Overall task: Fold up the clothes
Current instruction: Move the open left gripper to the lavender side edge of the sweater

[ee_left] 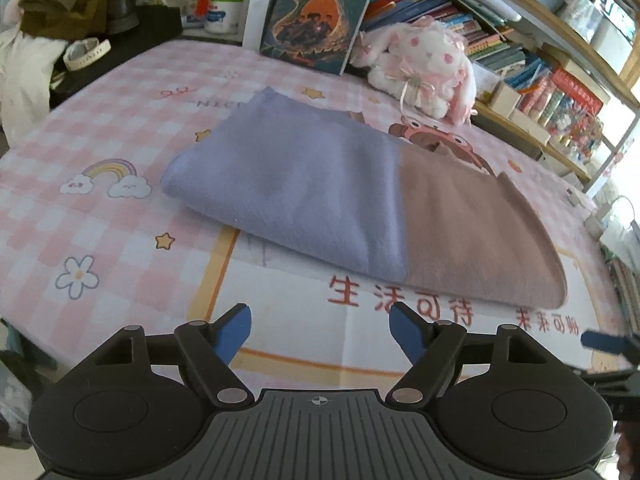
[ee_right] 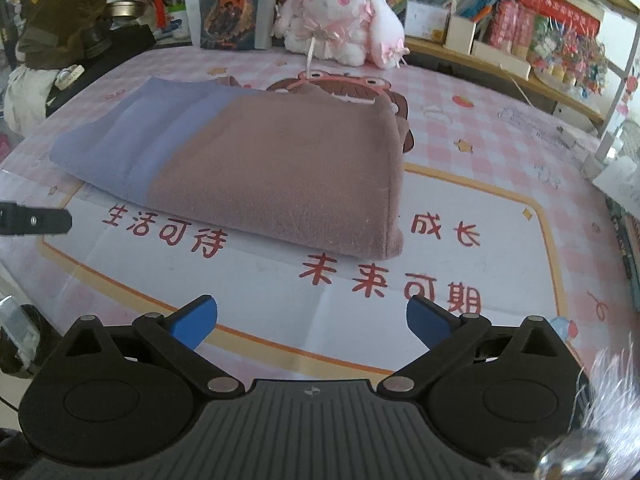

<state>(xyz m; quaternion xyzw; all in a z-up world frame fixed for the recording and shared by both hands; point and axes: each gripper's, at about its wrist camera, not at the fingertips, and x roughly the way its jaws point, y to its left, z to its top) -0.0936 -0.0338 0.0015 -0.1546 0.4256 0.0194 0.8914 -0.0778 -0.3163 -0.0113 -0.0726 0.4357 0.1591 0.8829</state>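
Left wrist view, nearest first: the left tongs [ee_left: 320, 330] stand with jaws spread wide and nothing between them, hovering above the printed mat [ee_left: 120, 240] that covers the bench. Beyond them, apart from the blue fingertips [ee_left: 236, 326], lies the garment [ee_left: 352, 208], a lilac and dusty-pink knit folded into a flat oblong, lilac end to the left, pink end to the right. A book [ee_left: 316, 16] and a plush rabbit [ee_left: 424, 64] stand at the far edge before the bookshelves [ee_left: 540, 60].

Right wrist view: the right tongs [ee_right: 312, 326] are likewise spread and empty. The garment [ee_right: 260, 164] rests ahead and slightly left of them, not touched, its near right corner [ee_right: 394, 244] thick with stacked layers. The left tongs' tip [ee_right: 48, 220] shows at the left margin.

Assessment: the folding appears largely done, with neither tool engaged. If a further fold is wanted, the next move calls for closing on one short end and carrying it over the other; otherwise, only squaring the edges remains.
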